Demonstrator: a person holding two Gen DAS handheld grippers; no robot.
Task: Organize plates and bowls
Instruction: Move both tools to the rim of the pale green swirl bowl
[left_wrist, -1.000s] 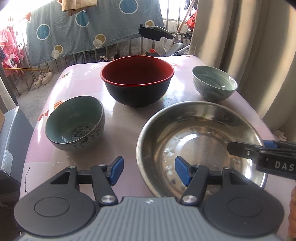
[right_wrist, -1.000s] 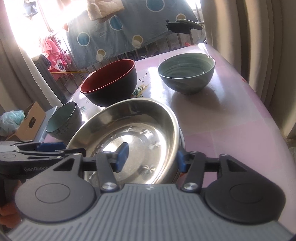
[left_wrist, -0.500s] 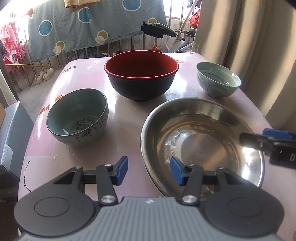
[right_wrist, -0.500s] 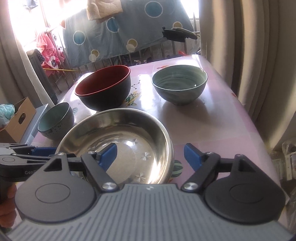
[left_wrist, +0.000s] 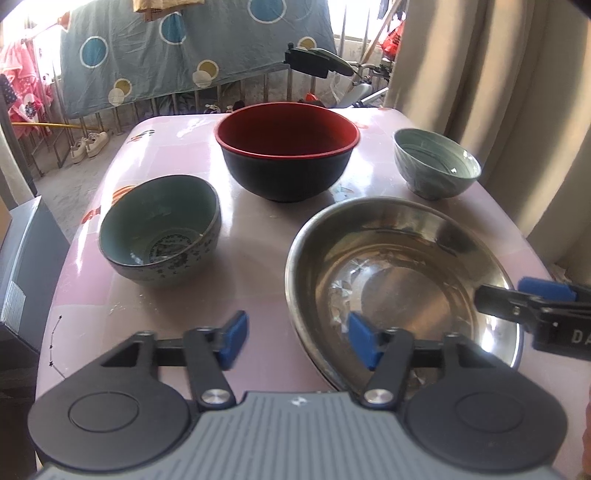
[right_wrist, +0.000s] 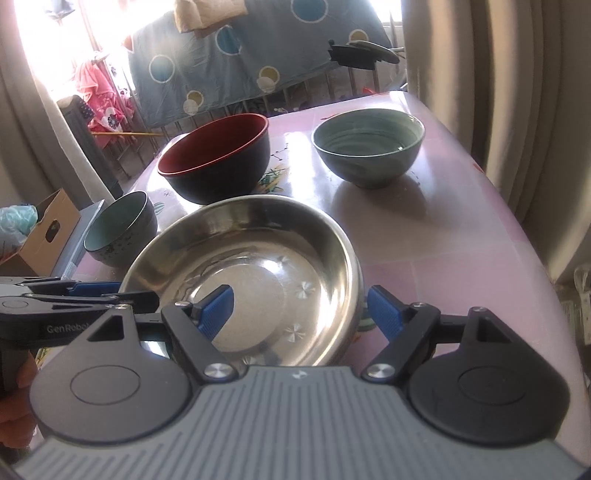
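Four bowls on table (left_wrist: 258, 258) | steel bowl (left_wrist: 402, 280) shiny, widest | left tool (left_wrist: 297, 341), right tool (right_wrist: 301, 308) both released, straddling its rim

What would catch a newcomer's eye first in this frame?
The shiny steel basin at the near edge of the pink table, with both open grippers straddling its rim: left gripper, right gripper. Behind it stands the red-lined black bowl, flanked by two celadon bowls.

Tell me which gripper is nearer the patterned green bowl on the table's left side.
Left. The left gripper hovers just short of the patterned green bowl, slightly to its right. The right gripper straddles the steel bowl's right rim, farther away.
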